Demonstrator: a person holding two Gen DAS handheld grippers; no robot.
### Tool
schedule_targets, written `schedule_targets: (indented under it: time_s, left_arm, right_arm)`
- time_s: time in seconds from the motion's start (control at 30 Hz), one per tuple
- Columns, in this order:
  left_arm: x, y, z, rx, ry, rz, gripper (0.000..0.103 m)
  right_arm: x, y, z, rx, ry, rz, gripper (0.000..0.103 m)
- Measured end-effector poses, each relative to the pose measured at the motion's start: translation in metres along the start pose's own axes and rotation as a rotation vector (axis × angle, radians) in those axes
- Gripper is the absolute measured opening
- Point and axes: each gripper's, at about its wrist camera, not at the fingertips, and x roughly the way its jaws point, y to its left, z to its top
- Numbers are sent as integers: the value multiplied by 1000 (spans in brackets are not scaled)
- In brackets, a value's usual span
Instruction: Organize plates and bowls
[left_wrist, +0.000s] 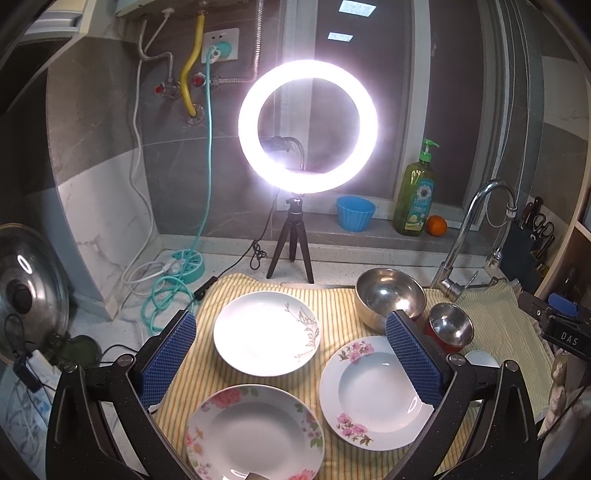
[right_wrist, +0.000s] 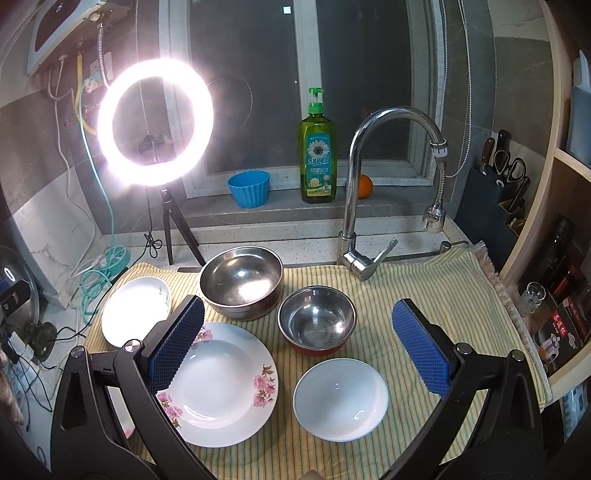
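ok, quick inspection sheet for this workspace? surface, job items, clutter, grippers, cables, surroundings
Surface: striped cloth covers the counter, lying flat.
Job's things: three flowered plates, namely pink-flower plate, sprig plate, rose plate; large steel bowl; small steel bowl; white bowl. None stacked.
Clutter: nothing seen on the cloth.
Grippers: left gripper open, empty; right gripper open, empty.
Cables: teal cord coiled left of the cloth; black lead beside the tripod.
Surroundings: ring light, faucet, soap bottle, blue cup, orange, knife block.

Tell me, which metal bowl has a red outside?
The smaller metal bowl, right of the big plain steel bowl; red shows around its base, while the big one is bare steel.
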Motion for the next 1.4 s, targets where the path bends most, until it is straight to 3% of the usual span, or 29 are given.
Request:
schedule_targets:
  time_s: [1.4]
  left_arm:
    - [17, -3, 6, 13, 12, -25, 102]
  right_arm:
    - [12, 1, 0, 0, 16, -3, 103]
